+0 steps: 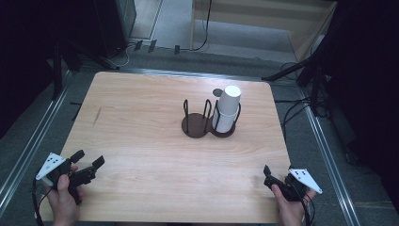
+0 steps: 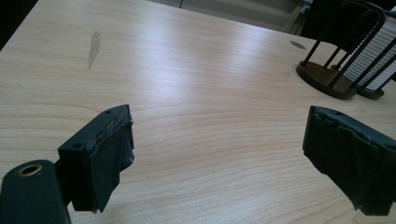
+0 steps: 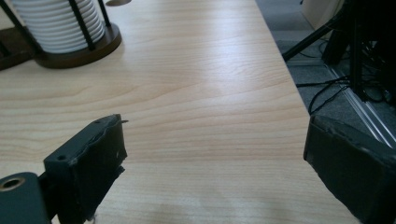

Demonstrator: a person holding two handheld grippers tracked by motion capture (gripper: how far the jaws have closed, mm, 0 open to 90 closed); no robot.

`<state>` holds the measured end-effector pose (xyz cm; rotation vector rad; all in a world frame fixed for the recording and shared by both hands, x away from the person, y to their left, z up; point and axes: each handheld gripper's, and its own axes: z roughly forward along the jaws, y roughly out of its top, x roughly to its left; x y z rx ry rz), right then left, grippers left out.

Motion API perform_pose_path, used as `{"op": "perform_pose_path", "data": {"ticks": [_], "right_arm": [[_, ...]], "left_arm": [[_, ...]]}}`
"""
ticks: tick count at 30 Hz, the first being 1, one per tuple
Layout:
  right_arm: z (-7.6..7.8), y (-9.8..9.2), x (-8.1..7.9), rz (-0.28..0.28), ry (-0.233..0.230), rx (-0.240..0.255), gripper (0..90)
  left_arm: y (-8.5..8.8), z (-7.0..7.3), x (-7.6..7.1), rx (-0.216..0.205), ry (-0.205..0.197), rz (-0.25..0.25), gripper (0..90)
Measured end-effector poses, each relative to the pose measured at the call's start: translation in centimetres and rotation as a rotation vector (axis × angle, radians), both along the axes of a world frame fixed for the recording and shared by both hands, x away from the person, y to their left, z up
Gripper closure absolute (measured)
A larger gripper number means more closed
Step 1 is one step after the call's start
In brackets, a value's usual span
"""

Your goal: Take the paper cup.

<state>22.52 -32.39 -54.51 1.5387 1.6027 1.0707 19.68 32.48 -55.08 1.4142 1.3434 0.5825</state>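
Near the table's (image 1: 141, 141) middle, toward one o'clock, a stack of white paper cups (image 1: 227, 109) stands upright in the right ring of a dark wire holder (image 1: 207, 123); the left ring holds nothing. At seven o'clock the left gripper (image 1: 89, 158) rests with its jaws wide apart over bare wood. At five o'clock the right gripper (image 1: 267, 175) is likewise wide, though from above it is small and dark. Both gripper views cut off the cups' tops.
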Motion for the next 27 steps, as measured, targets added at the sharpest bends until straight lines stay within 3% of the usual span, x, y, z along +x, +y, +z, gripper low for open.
{"op": "perform_pose_path", "data": {"ticks": [5,9,13,18,22,27], "right_arm": [[-0.02,0.02,-0.01,-0.02,-0.006,0.006,5.2],[-0.07,0.46,0.05,-0.009,-0.009,-0.029,5.7],[-0.07,0.49,0.11,-0.011,-0.01,-0.031,6.0],[-0.07,0.49,0.28,-0.006,-0.008,-0.025,6.1],[0.02,0.05,0.32,-0.018,0.017,0.026,7.1],[0.08,-0.12,0.42,-0.015,0.041,0.047,7.8]], "left_arm": [[0.16,-0.09,0.15,-0.017,-0.007,0.018,9.0],[0.21,-0.14,0.35,-0.02,-0.011,0.04,9.0],[-0.03,-0.12,0.5,-0.003,-0.013,0.03,9.0],[0.32,-0.22,0.76,-0.036,-0.006,0.02,9.0],[0.29,-0.25,0.86,-0.037,0.003,0.023,9.0],[0.03,-0.24,0.93,-0.012,0.009,0.028,9.0]]}}
